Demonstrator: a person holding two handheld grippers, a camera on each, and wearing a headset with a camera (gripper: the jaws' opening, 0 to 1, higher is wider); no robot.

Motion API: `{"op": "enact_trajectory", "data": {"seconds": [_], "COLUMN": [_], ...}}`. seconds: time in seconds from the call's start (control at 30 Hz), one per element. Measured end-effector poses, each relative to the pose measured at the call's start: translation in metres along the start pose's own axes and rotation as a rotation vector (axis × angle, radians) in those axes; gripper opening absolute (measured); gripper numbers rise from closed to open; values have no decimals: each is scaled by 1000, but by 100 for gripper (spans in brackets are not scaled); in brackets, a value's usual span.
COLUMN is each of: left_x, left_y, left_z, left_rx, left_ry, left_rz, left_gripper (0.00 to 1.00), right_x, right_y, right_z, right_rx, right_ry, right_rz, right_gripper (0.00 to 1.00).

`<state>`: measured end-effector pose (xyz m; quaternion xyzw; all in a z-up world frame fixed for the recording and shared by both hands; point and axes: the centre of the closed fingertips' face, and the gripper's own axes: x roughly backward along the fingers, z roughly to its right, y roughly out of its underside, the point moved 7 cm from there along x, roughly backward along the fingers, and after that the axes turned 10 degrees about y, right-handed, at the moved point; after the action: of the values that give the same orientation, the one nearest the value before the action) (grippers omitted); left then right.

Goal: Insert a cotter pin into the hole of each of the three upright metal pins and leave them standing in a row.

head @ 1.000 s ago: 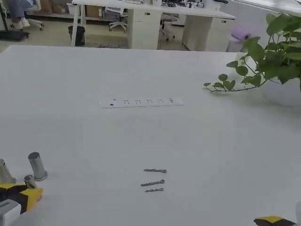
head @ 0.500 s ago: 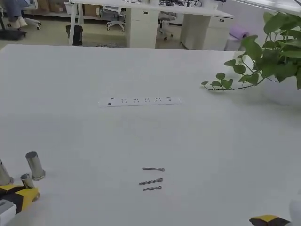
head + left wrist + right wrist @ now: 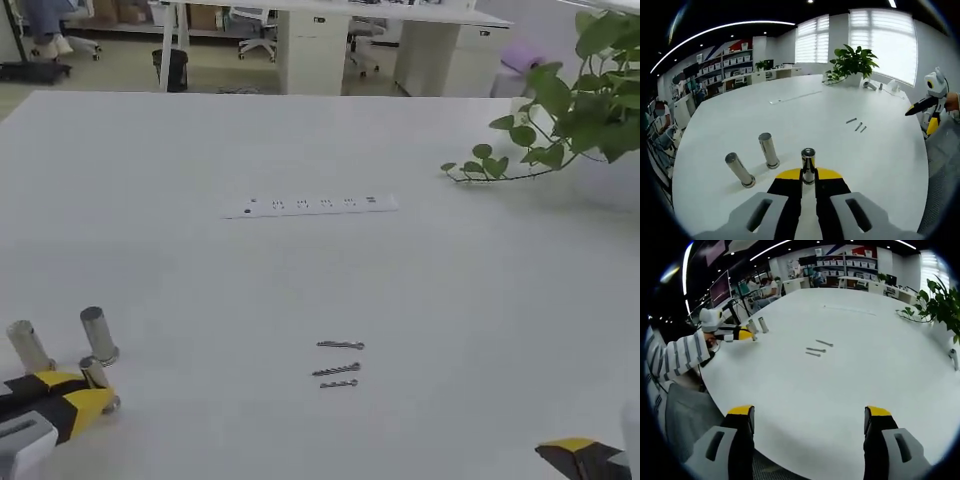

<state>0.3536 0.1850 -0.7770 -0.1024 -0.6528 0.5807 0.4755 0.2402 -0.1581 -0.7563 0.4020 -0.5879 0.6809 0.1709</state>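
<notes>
Now the left gripper (image 3: pixel 808 176) has its jaws drawn together on the nearest metal pin (image 3: pixel 808 159), clamped low near the foot so that the pin stands upright on the white table (image 3: pixel 880 160), while the right gripper (image 3: pixel 810 411) hangs over the table's near edge with its jaws wide apart and nothing between them. The two other metal pins (image 3: pixel 768 150) stand free just beside the held one, on its left in the left gripper view, one of them leaning in the fisheye picture. Three cotter pins (image 3: pixel 816 349) lie flat in a short stack of parallel lines at mid-table, well apart from the right gripper and ahead of it, and well to the right of the metal pins in the head view. A power strip (image 3: pixel 310 205) lies farther back and a plant (image 3: pixel 575 100) sits at the far right corner.

None of the metal pins appears to carry a cotter pin, so the step in hand looks to be the fetching of the first one. To do it well, the right gripper would likely come down over a single cotter pin, perhaps the farthest, which lies a little clear of the other two, and pinch it by its head so the legs stick out free. The low hold on the metal pin should leave the upper shaft clear, though the hole itself is too small to make out
</notes>
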Motion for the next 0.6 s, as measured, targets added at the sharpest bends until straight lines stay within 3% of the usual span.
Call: {"op": "enact_trajectory", "data": {"seconds": [0.2, 0.4, 0.5, 0.6], "left_x": [1, -7, -12, -18], "left_y": [-7, -2, 0, 2], "left_z": [19, 40, 54, 66], "left_rx": [-36, -58, -32, -44], "left_ry": [33, 65, 97, 123], "left_rz": [-3, -36, -26, -35], "left_gripper": [7, 7, 7, 7], "right_x": [0, 2, 3, 4], "right_y": [-1, -2, -2, -2], "right_z": [-1, -1, 0, 0], "right_rx": [8, 12, 11, 4], "right_ry": [-8, -19, -21, -25], "right_rz": [14, 29, 40, 52], "right_gripper": [92, 92, 92, 92]}}
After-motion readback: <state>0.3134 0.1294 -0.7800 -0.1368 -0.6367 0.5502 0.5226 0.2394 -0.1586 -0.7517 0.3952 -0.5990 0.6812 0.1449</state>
